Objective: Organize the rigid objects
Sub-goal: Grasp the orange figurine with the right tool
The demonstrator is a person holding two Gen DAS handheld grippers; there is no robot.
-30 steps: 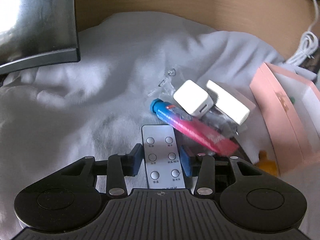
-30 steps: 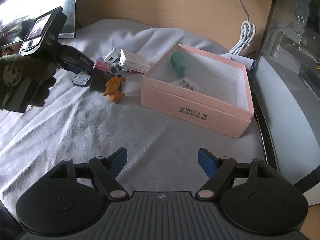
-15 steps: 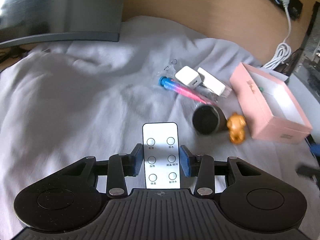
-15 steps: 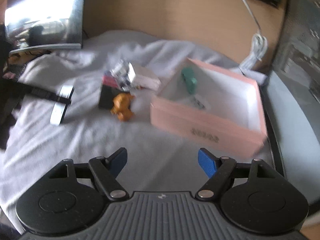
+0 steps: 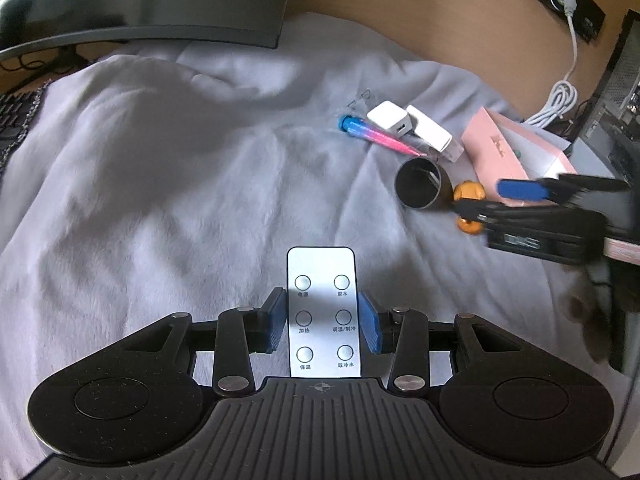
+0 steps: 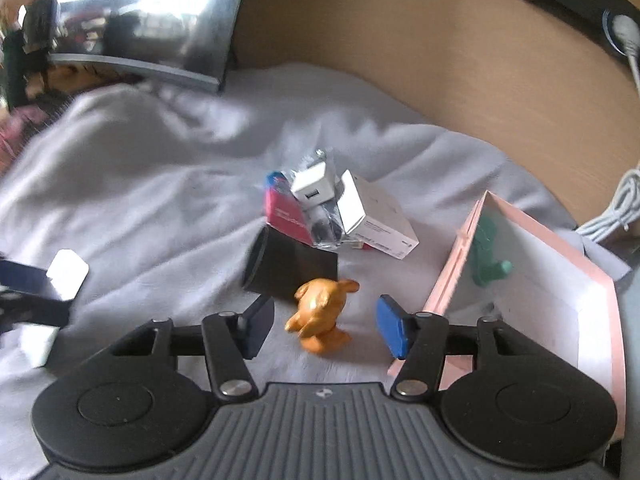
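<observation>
Gripping a white remote, the left gripper has both blue pads pressed on the remote's long edges; the remote sticks out ahead of the jaws, held above a pale cloth. Ahead and to the right of these jaws lie a black cup on its side, a blue-pink tube, a white charger and a white box, bunched together.

Right gripper: jaws have just been closing, with an orange toy standing between them, pads not touching it, gaps on both sides, so released. The toy sits on the cloth just ahead of the jaws. Just beyond the toy is the cup, its mouth toward the left; behind that the tube, charger and box, with some clear plastic wrap among them. Right of the jaws, close to the right pad, stands an open pink carton with a green item inside. Far left of the jaws, blurred, the remote shows in the other gripper.

In the left wrist view the right gripper comes in from the right edge, straddling the toy, with the carton behind. A monitor is far ahead-left, white cable ahead-right by the wooden wall.
</observation>
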